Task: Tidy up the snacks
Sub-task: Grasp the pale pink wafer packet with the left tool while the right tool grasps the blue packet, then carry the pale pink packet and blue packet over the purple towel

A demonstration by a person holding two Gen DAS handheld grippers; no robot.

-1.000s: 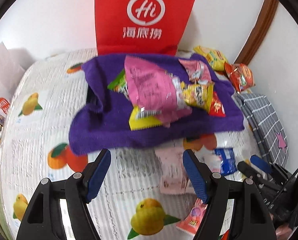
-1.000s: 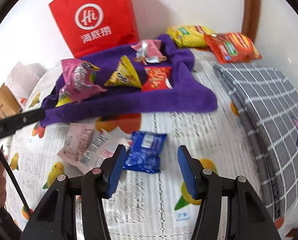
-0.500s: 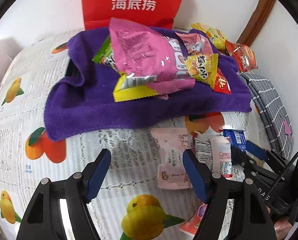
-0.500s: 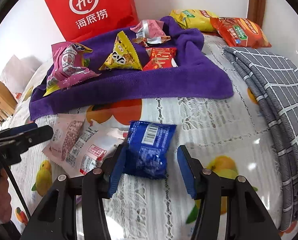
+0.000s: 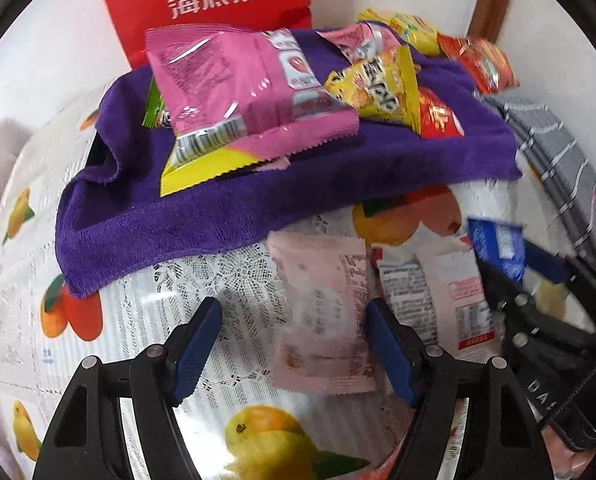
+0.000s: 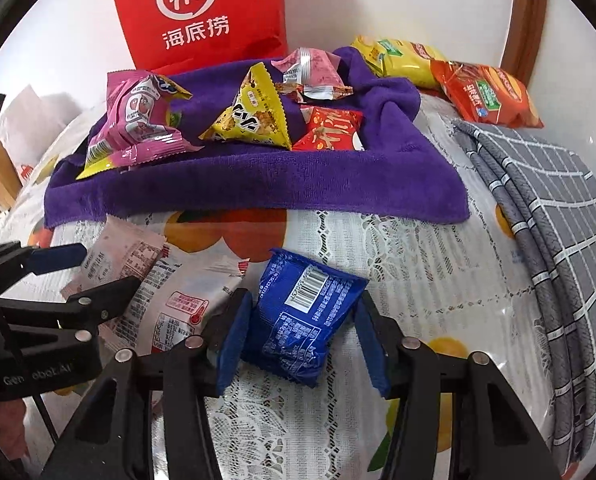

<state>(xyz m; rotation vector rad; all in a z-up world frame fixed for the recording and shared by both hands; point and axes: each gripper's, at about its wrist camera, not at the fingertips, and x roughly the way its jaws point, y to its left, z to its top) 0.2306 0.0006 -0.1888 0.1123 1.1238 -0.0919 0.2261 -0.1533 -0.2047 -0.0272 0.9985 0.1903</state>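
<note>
A purple towel (image 5: 226, 216) (image 6: 298, 184) holds a pink bag (image 5: 242, 92) (image 6: 138, 124), a yellow triangular pack (image 6: 254, 116) and a red pack (image 6: 329, 130). My right gripper (image 6: 299, 336) is open, its fingers on either side of a blue packet (image 6: 301, 316) lying on the fruit-print cloth. My left gripper (image 5: 294, 344) is open over a pale pink packet (image 5: 321, 312), which lies between its fingers. A white and pink packet (image 5: 453, 296) (image 6: 178, 304) lies between the two.
A red paper bag (image 6: 202, 12) stands against the wall behind the towel. Yellow (image 6: 397, 56) and orange (image 6: 485, 94) chip bags lie at the back right. A grey checked cloth (image 6: 557, 216) covers the right side. The left gripper's body (image 6: 38, 320) shows left of the blue packet.
Both grippers moved forward and down. The blue packet now lies between the right fingers and the pale pink packet between the left fingers. Both stay open.
</note>
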